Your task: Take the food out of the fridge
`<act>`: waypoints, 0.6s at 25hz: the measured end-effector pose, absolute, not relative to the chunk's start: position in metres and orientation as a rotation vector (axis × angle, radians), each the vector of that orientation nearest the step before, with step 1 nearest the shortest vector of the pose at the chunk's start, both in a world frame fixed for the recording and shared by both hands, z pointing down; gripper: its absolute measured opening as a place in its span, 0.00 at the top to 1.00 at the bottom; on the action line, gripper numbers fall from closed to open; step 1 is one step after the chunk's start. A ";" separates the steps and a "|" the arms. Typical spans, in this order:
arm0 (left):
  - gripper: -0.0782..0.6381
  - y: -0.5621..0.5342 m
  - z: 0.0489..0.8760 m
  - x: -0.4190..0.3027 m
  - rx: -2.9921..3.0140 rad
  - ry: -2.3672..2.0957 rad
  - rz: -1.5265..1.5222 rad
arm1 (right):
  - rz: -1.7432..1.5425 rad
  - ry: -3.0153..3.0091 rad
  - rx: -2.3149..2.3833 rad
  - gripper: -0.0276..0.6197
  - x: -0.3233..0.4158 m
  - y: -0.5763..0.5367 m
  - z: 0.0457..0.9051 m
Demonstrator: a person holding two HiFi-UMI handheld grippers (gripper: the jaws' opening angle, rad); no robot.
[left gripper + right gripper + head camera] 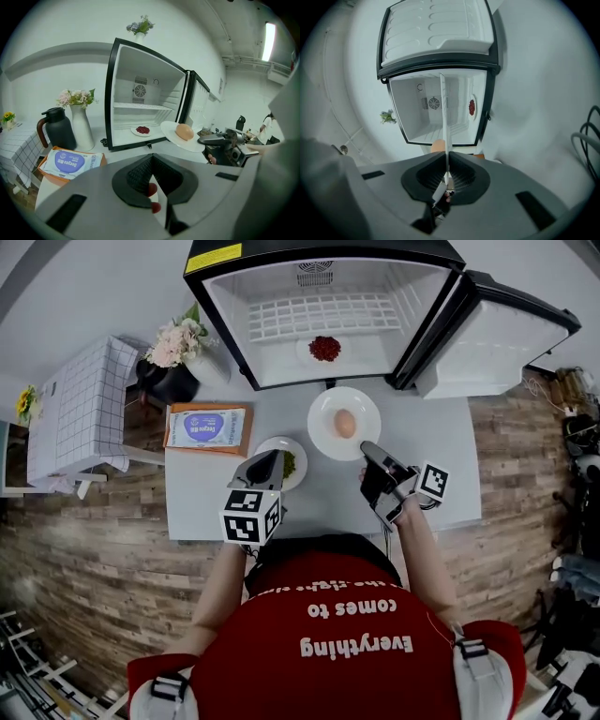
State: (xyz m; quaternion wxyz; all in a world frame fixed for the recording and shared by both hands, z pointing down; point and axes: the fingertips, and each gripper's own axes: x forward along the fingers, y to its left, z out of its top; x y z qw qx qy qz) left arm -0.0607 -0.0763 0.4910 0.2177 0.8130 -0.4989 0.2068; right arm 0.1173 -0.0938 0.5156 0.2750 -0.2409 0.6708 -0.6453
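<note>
At right tool (368,448), jaws pinch the egg plate (323,413) rim; egg (345,423) rides above table (450,427), outside fridge (234,324). Left tool (267,465) pressed together, empty. Red food (324,348) sits inside, straight ahead; I judge the left tool freer.

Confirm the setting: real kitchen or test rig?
Likely a mock kitchen in a lab or studio: an open mini fridge on a small table, a vase of flowers beside it, cluttered gear at the floor's edge.
</note>
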 end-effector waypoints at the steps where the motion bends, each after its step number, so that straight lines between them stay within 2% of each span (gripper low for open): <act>1: 0.88 -0.072 0.492 -0.061 2.247 -1.382 0.576 | -1.753 1.795 -0.658 0.91 0.117 -0.088 0.524; 8: 0.88 -0.049 0.499 -0.068 2.213 -1.399 0.596 | -1.847 1.774 -0.739 0.91 0.116 -0.066 0.560; 15: 0.88 -0.036 0.504 -0.074 2.182 -1.417 0.586 | -2.014 1.750 -0.993 0.91 0.116 -0.065 0.633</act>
